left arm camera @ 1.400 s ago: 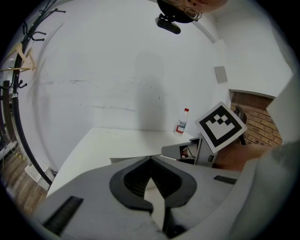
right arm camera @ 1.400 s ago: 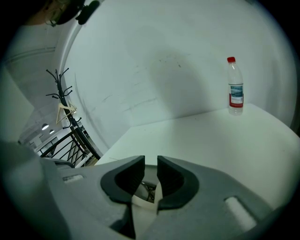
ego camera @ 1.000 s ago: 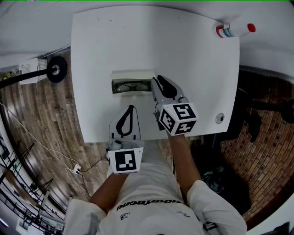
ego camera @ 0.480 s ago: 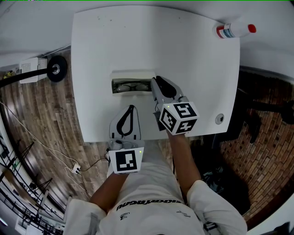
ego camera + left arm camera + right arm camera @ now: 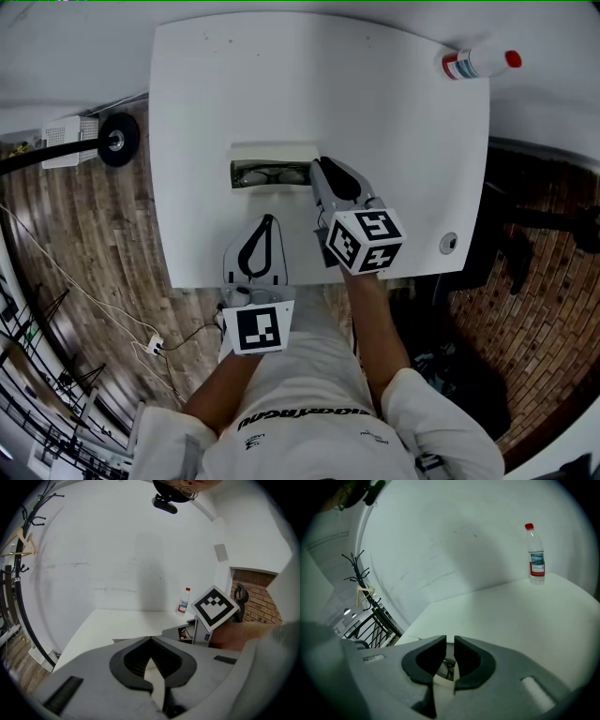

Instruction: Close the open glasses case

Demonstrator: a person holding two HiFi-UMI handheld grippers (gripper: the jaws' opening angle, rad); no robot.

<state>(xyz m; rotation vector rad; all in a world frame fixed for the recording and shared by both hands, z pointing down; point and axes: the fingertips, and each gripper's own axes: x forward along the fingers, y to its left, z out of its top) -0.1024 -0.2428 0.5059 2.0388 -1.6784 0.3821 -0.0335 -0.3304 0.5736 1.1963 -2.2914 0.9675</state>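
Since half a second ago almost nothing has moved: the whole head view has drifted slightly, and the right gripper [image 5: 317, 169] stays with its tips at the right end of the glasses case [image 5: 272, 172]. The case lies a little left of the tabletop's [image 5: 394, 141] middle, its length parallel to the near edge. It is still open, with its lid [image 5: 272, 150] laid back toward the far edge and the glasses [image 5: 267, 175] showing inside. Judgement: closing has not begun, and the lid has yet to be swung over toward the near edge.

The left gripper [image 5: 268, 221] hangs over the near edge, well apart from the case. Its own view shows the jaws together with nothing between them.

The head view cannot show the right jaws' state. The right gripper view can: they are drawn in to a thin slit, with the case's cream end wall and a bit of the glasses frame visible in the slit. I read that as a pinch on the case end, though the contact itself is not plain.

Only the gripper views show how the bottle [image 5: 480, 62] stands: upright at the far right corner.
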